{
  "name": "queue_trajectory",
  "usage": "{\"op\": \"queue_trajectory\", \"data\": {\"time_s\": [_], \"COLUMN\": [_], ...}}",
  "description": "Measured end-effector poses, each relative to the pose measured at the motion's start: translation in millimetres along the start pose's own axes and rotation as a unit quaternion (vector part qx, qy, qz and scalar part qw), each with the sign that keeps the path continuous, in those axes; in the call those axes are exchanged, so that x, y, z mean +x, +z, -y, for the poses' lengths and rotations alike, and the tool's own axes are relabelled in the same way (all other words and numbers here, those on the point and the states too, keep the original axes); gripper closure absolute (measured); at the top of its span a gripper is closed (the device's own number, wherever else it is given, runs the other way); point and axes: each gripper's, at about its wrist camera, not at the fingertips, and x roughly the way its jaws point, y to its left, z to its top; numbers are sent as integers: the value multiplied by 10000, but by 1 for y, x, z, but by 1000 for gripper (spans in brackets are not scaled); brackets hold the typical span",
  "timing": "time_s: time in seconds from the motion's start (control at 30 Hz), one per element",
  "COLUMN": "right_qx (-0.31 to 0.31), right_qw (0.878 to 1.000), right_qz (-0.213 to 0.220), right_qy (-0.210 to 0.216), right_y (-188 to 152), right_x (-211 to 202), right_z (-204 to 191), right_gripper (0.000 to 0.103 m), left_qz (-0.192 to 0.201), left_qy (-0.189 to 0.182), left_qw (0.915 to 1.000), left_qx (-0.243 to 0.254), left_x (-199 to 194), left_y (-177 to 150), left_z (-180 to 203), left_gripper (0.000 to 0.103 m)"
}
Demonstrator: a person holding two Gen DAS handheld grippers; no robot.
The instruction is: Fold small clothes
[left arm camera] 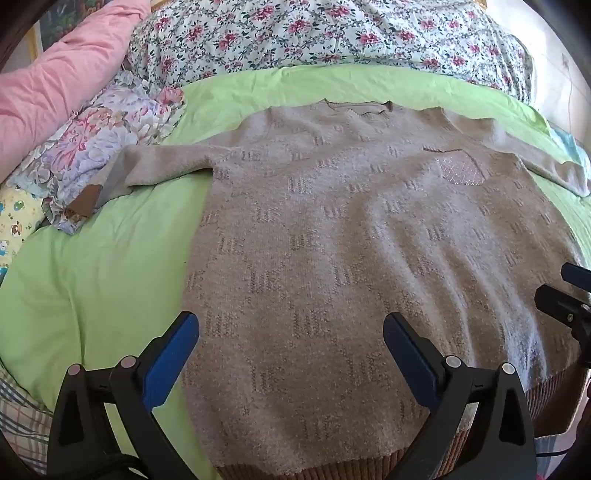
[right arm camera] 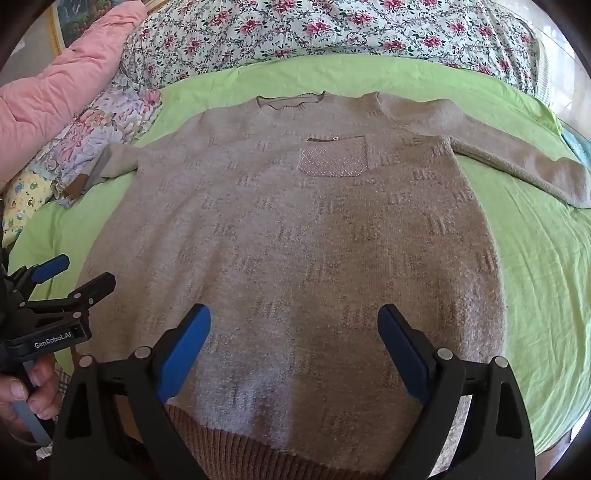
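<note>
Left wrist view: the left tool (left arm camera: pixel 291 332) hangs over the near left part of a beige knit sweater (left arm camera: pixel 351 240), its blue-padded fingers (left arm camera: pixel 173 354) spread wide with nothing between them. The sweater lies flat, front up, on the green bed sheet (left arm camera: pixel 92 266), collar far, ribbed hem (left arm camera: pixel 546 391) near. Only this view shows the broad bare sheet left of the sweater's left edge. The left sleeve (left arm camera: pixel 166 166) reaches toward a flowered cloth (left arm camera: pixel 110 129) and a pink quilt (left arm camera: pixel 55 74). The right tool (left arm camera: pixel 569 302) shows only at the right border.

Right wrist view: the right tool (right arm camera: pixel 293 325) hangs over the sweater's near middle, fingers equally wide apart and holding nothing. This view alone shows the whole chest pocket (right arm camera: pixel 332 158), the full right sleeve (right arm camera: pixel 517 166) and the open sheet to the right of it. At left, a hand (right arm camera: pixel 26 391) grips the handle of the left tool. A floral duvet (right arm camera: pixel 332 29) borders the far edge.
</note>
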Motion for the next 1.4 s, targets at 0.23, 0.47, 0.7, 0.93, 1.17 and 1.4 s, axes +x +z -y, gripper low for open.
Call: {"op": "queue_trajectory", "data": {"time_s": [0.23,0.47,0.7,0.93,1.17,1.4], "right_qx": [-15,0,14,17,-71,-314], "right_qw": [10000,10000,10000,10000,9999,9981], "right_qz": [3,4,0,56,-19,-16], "right_qy": [3,7,23,17,-150,-529], "right_y": [1,0,-2,0,1,4], "right_x": [0,-1,1,-2,0,-1], "right_z": [0,-1,-2,0,6,6], "right_gripper": [11,11,11,11,11,11], "left_qz": [8,24,34,144,99,-121], "left_qy": [1,9,-7,-286,-366,-668], "left_qw": [10000,10000,10000,9994,9993,9976], "left_qx": [8,47,29,-101,-74,-149], "left_x": [-2,2,-1,-9,-8,-2], "left_y": [-3,1,2,5,7,9], "left_z": [2,-3,-1,-4,1,3], "left_gripper": [3,3,3,3,3,3]}}
